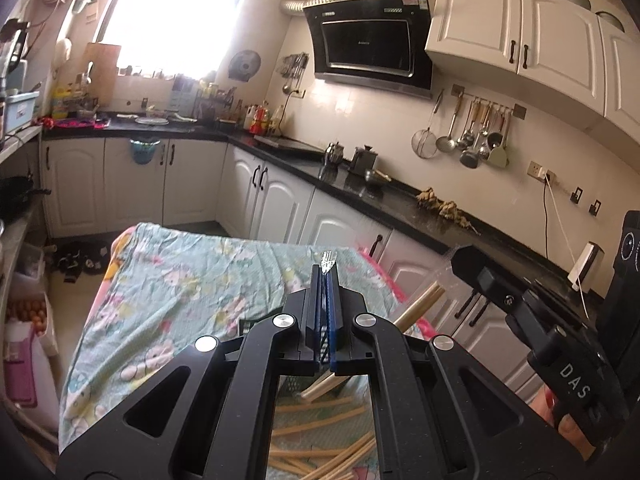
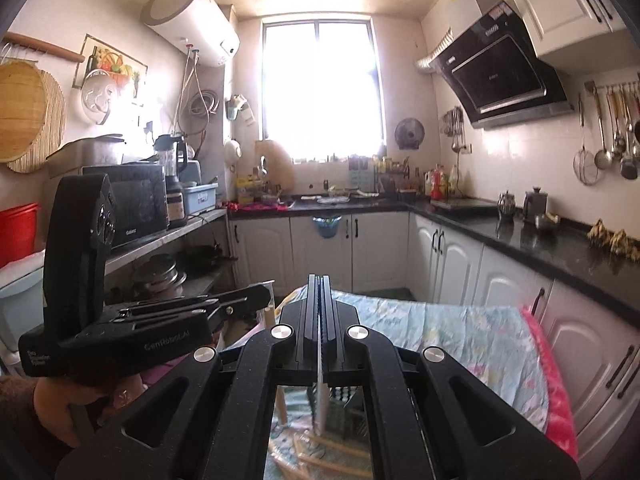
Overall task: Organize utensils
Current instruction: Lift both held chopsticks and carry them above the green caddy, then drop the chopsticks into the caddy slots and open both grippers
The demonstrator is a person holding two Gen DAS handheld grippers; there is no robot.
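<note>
My left gripper (image 1: pixel 326 270) is shut, with a glinting sliver of clear plastic bag (image 1: pixel 327 258) sticking out at its tips. To its right, my right gripper (image 1: pixel 460 254) is shut on the same bag, a thin white strip (image 2: pixel 320 392) of which runs between its jaws (image 2: pixel 319 280). A few pale chopsticks (image 1: pixel 422 304) slant down inside the bag, passing behind the left gripper. Below, several loose chopsticks (image 1: pixel 320 428) lie on the floral cloth (image 1: pixel 180 280) beside a dark mesh basket (image 1: pixel 296 380). In the right wrist view the left gripper (image 2: pixel 266 292) is at left.
The cloth-covered table (image 2: pixel 460 328) stands in a narrow kitchen. A black counter (image 1: pixel 360 184) over white cabinets runs along the right, with ladles (image 1: pixel 472 136) hanging above. A shelf with a microwave (image 2: pixel 136 208) is on the left. A person's hand (image 2: pixel 60 404) grips the left tool.
</note>
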